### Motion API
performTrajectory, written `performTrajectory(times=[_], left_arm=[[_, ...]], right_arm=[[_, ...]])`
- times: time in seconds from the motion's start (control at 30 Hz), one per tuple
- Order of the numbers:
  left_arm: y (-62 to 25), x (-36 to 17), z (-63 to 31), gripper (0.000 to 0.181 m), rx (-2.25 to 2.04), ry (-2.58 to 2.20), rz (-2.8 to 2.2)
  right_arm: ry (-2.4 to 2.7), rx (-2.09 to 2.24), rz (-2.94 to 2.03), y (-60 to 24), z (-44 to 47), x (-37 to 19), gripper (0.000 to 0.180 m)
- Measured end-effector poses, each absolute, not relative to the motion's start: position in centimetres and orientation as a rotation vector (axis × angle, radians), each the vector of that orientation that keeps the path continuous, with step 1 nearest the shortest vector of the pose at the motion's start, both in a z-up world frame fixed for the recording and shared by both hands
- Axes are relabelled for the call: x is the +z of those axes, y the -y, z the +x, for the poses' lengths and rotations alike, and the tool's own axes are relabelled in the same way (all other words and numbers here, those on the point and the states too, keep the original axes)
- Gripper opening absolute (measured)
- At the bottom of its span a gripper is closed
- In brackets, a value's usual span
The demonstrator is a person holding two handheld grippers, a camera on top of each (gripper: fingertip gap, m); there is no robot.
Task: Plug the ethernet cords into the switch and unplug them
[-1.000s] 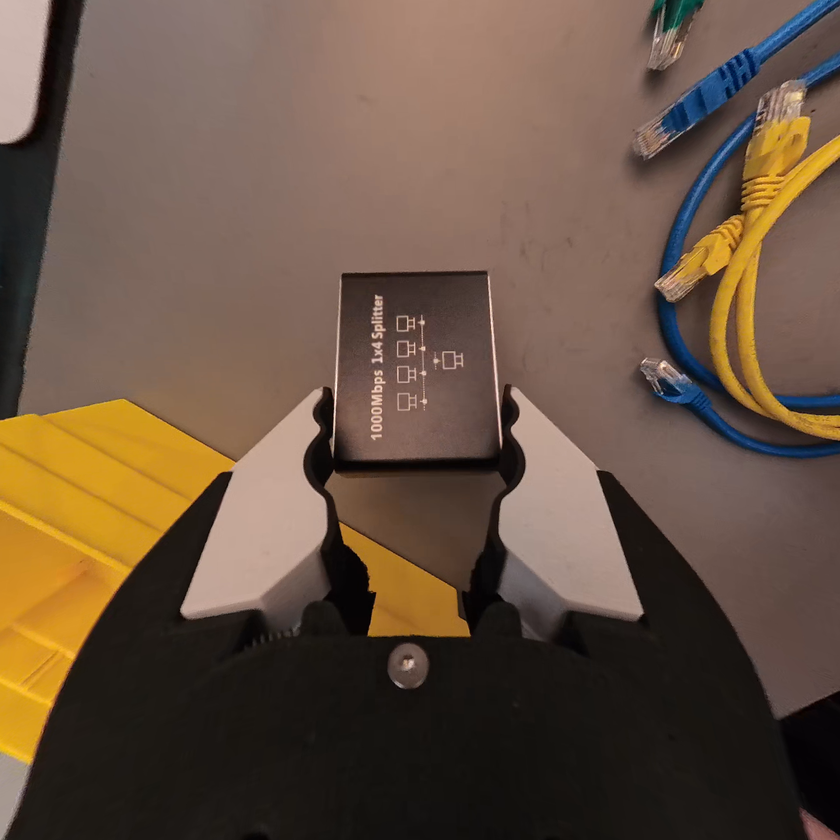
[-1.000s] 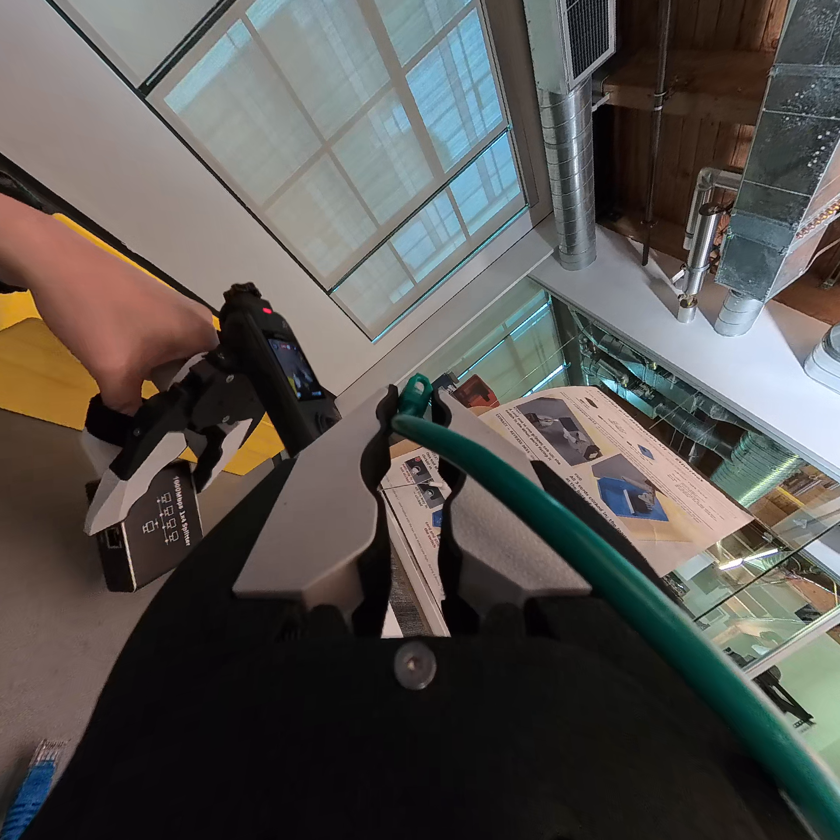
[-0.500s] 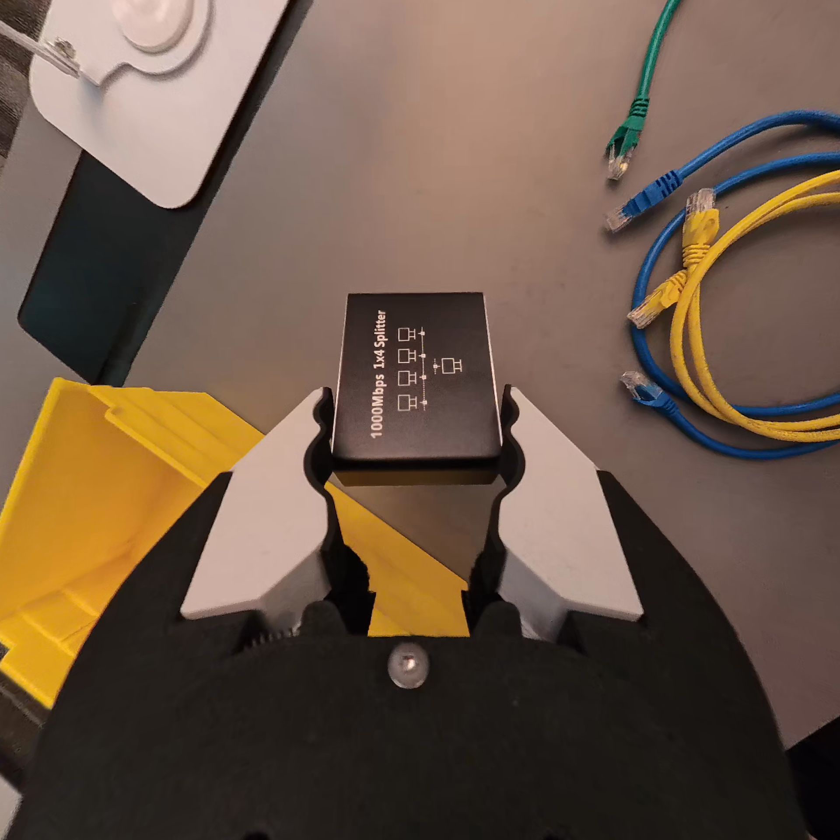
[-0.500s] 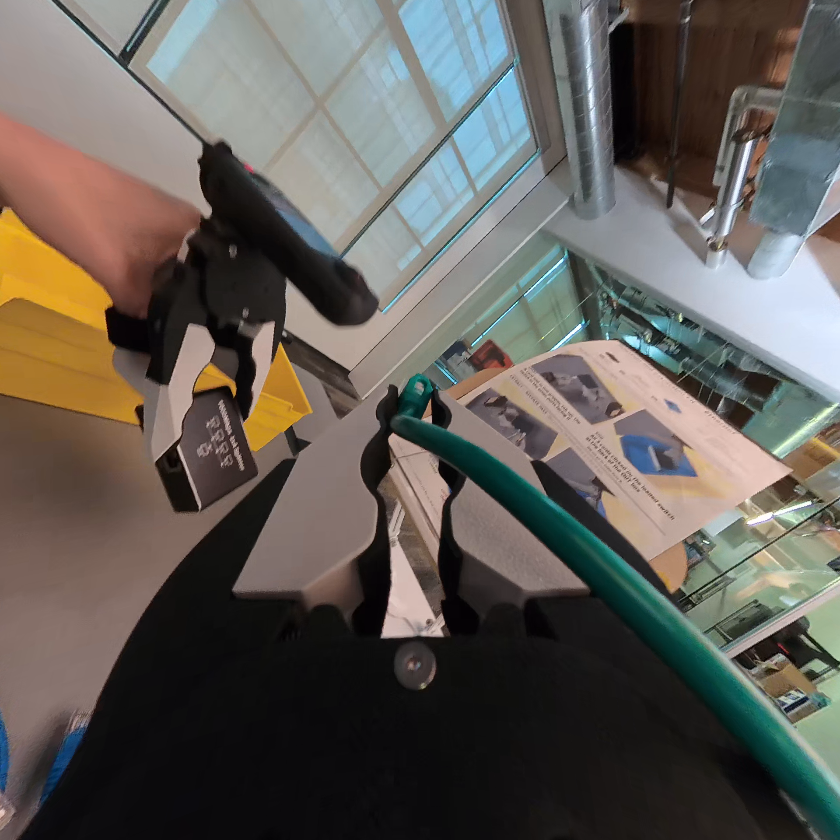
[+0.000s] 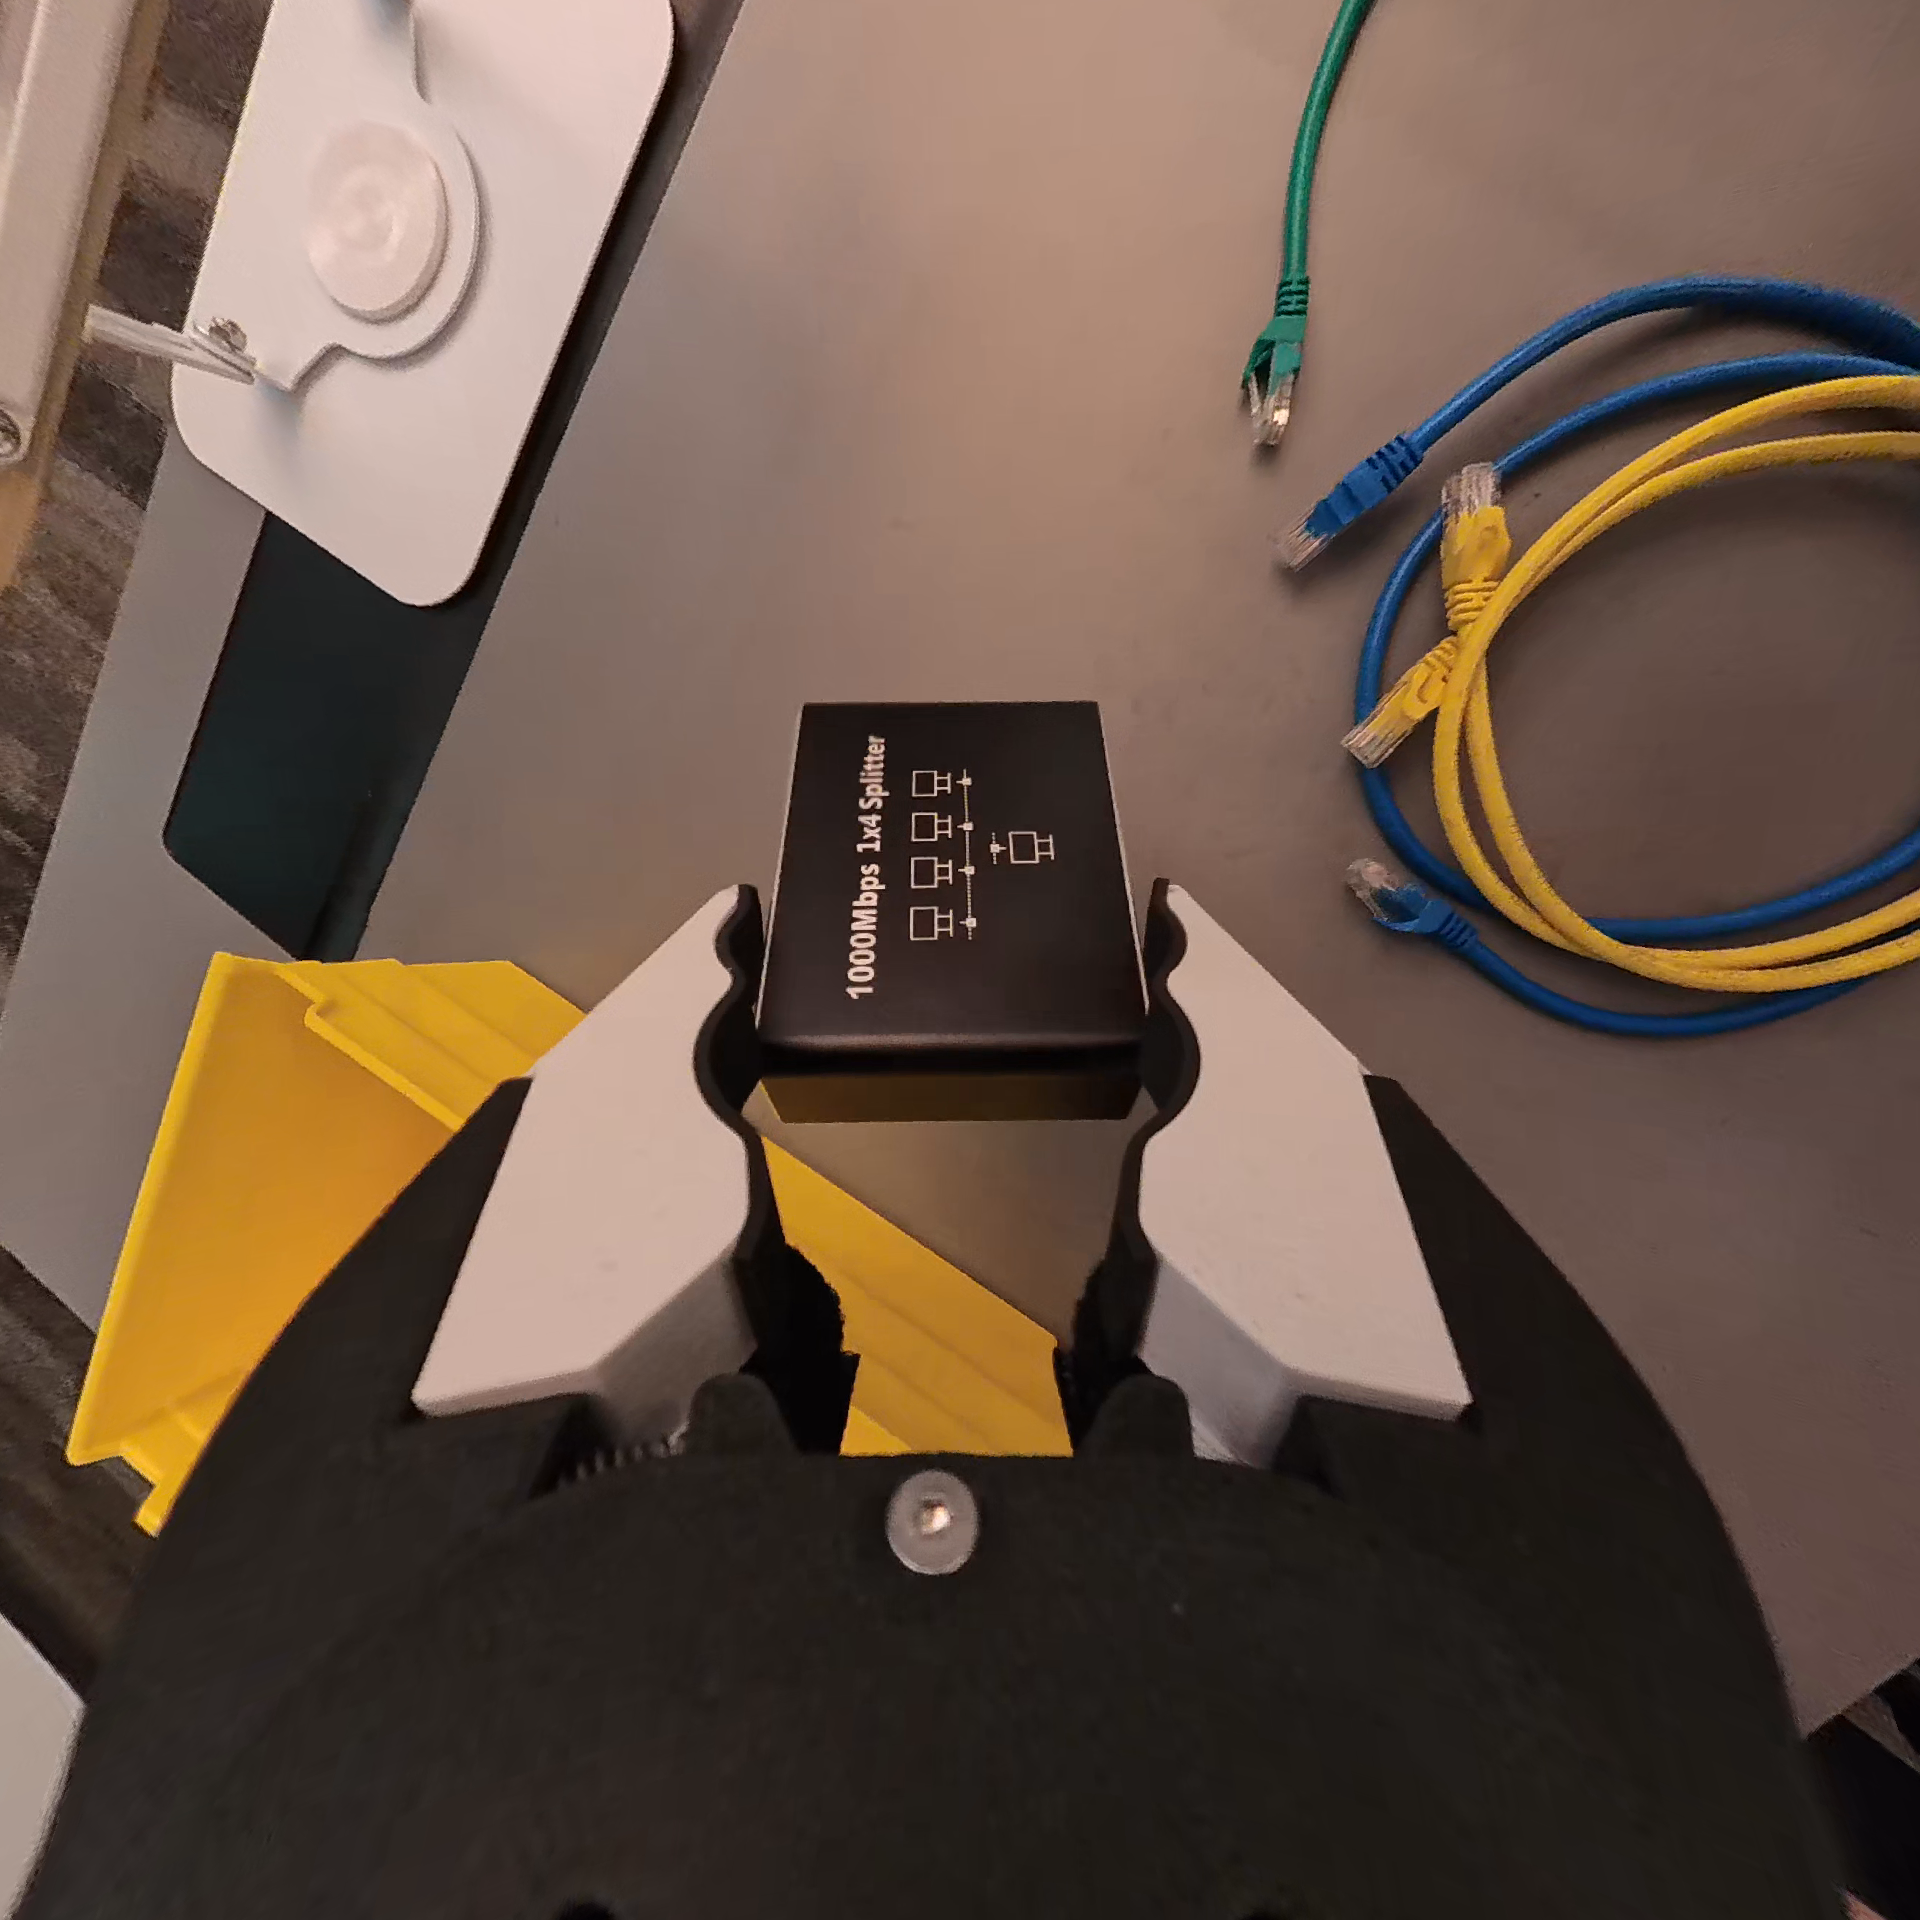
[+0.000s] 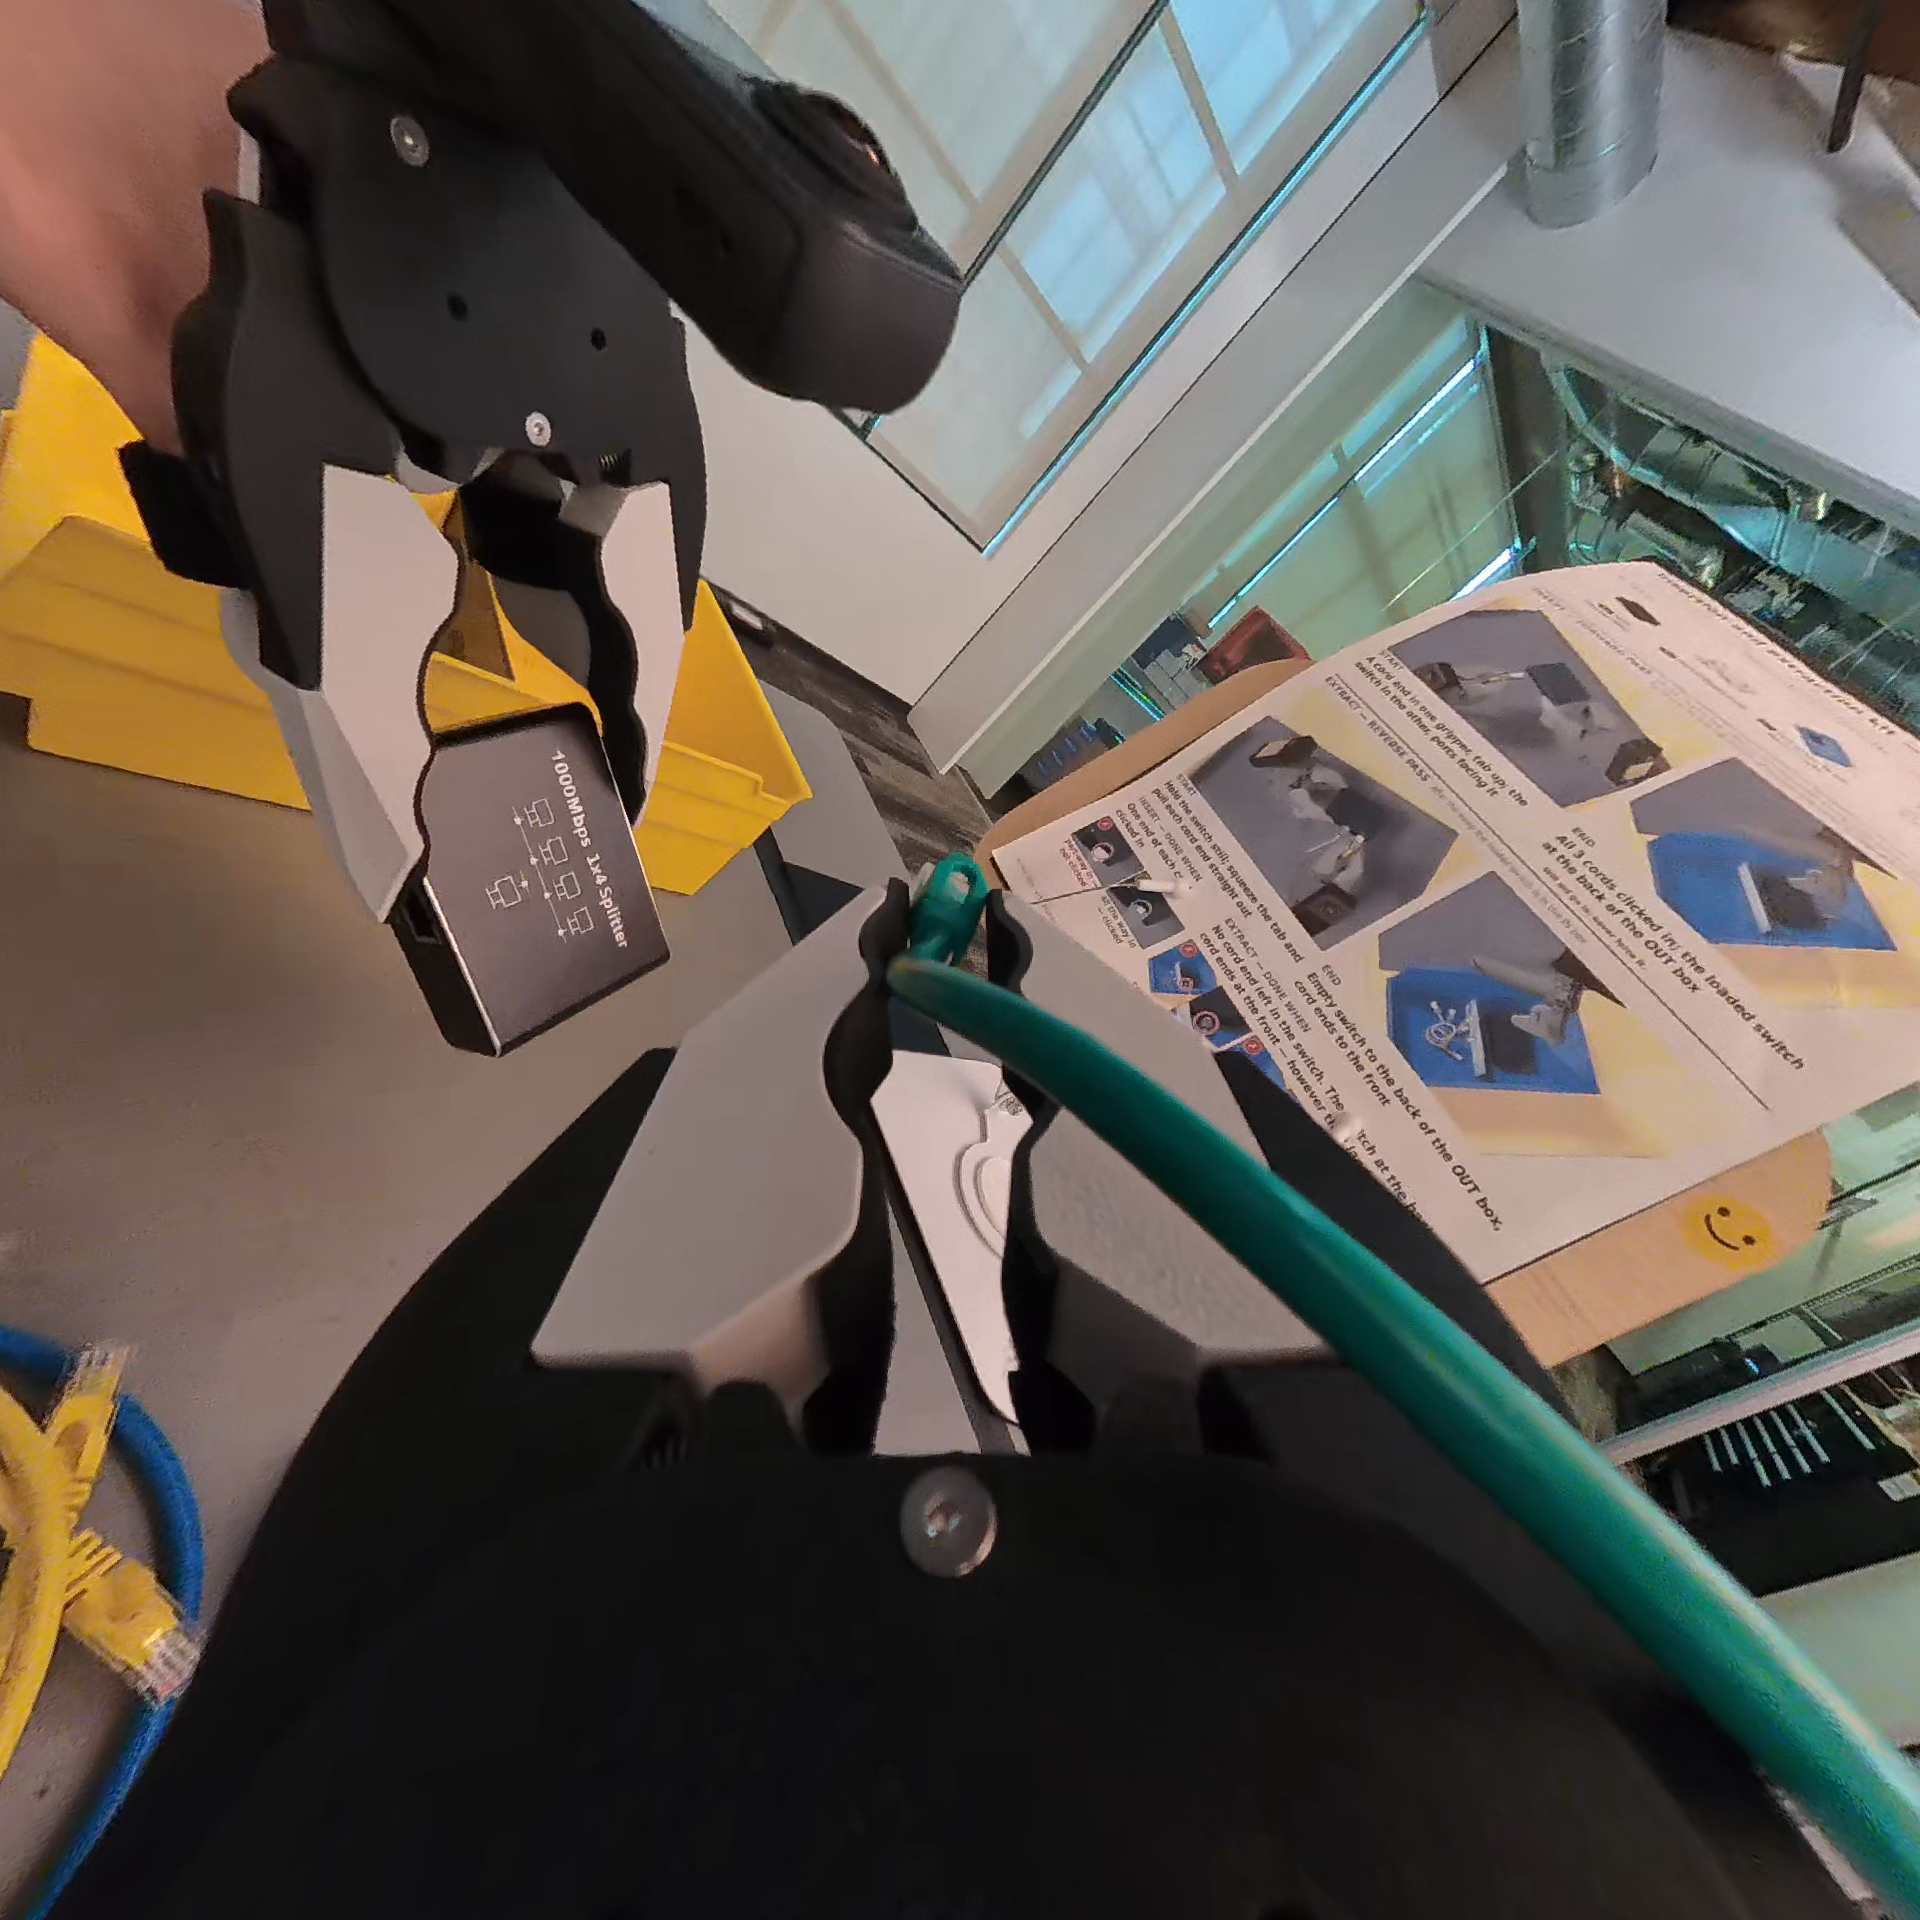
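The left gripper point(image 5: 951, 1023) is clamped on the small black rectangular metal switch point(image 5: 951, 873), its two grey fingers pressing the two long sides of the box, and it holds the switch in the air above the grey table point(image 5: 935, 364). In the right wrist view the same switch point(image 6: 540, 894) hangs tilted, and one dark port on its lower end is visible. The right gripper point(image 6: 940, 935) is closed on the plug end of the green ethernet cord point(image 6: 1247, 1226); the green boot sticks out between the fingertips, just beside the switch but not touching it, and the cord runs back over the right finger. To the right of the switch, the other green plug point(image 5: 1276, 364), the coiled blue ethernet cord point(image 5: 1382, 665) and the yellow ethernet cord point(image 5: 1475, 665) lie on the table, well apart from it. A yellow plastic bin point(image 5: 260, 1195) stands to the left of the switch, lower in the frame, and a printed instruction sheet point(image 6: 1507, 883) leans behind the right gripper.
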State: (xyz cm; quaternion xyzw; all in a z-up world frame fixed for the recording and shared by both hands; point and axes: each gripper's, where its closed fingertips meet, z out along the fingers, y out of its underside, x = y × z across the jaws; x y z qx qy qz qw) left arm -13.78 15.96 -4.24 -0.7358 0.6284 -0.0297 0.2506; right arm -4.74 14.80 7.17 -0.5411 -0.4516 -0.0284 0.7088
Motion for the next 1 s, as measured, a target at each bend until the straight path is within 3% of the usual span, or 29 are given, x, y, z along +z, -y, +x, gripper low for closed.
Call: performTrajectory(times=[0.73,1.0], left_arm=[[-14.3,-0.2,-13.7,0.072,-0.210,-1.660,-1.885],[-14.6,3.6,-15.9,0.072,-0.288,-1.535,-1.839]], right_arm=[[1.119,0.156,-1.580,-17.1,-7.3,-2.2,0.013],[1.190,0.534,-1.777,-14.2,-13.6,-6.1,0.013]])
